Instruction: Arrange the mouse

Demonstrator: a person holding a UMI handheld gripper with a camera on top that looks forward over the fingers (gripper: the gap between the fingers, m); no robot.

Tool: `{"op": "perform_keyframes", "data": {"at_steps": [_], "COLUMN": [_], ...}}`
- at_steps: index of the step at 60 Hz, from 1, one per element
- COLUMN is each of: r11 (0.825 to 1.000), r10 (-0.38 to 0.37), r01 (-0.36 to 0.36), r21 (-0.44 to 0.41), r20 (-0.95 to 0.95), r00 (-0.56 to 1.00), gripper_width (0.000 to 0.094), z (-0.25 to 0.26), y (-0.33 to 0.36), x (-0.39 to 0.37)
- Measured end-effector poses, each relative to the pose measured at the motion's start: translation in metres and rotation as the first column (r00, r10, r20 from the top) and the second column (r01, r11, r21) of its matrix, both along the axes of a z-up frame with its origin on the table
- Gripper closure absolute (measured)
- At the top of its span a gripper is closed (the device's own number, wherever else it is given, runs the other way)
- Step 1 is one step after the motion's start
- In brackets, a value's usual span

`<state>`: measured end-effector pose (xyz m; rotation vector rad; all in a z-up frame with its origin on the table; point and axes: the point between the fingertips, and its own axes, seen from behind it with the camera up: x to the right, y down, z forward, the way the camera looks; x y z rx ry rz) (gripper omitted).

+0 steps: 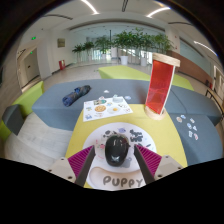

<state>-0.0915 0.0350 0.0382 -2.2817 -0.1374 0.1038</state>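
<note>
Gripper [117, 160] clenched on mouse [118, 150] over white mat [122, 178]; could slip and roll if squeezed off-centre during placing.

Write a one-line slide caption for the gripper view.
Gripper fingers closed on a black mouse above a white "PUPPY" mouse pad on a yellow table.

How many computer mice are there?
1. The black mouse stands between the gripper fingers, on the white PUPPY mat. The dark thing further off on the table is too small to tell.
</note>
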Motion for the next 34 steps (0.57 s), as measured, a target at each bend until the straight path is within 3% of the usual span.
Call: {"op": "perform_keyframes", "data": {"at_steps": [22, 29, 34], "r11": [0.987, 0.991, 0.992], "r10": [0.080, 0.090, 0.097], "r01": [-0.088, -0.098, -0.096], "r21": [0.134, 0.086, 0.078], "r20": [0.065, 0.094, -0.013], "r00": [0.995, 0.991, 0.995], "gripper_width": [0.0096, 0.0099, 0.0099], "z": [0.083, 0.071, 0.064], "y": [-0.153, -0.180, -0.187], "x": [0.005, 0.021, 0.007]}}
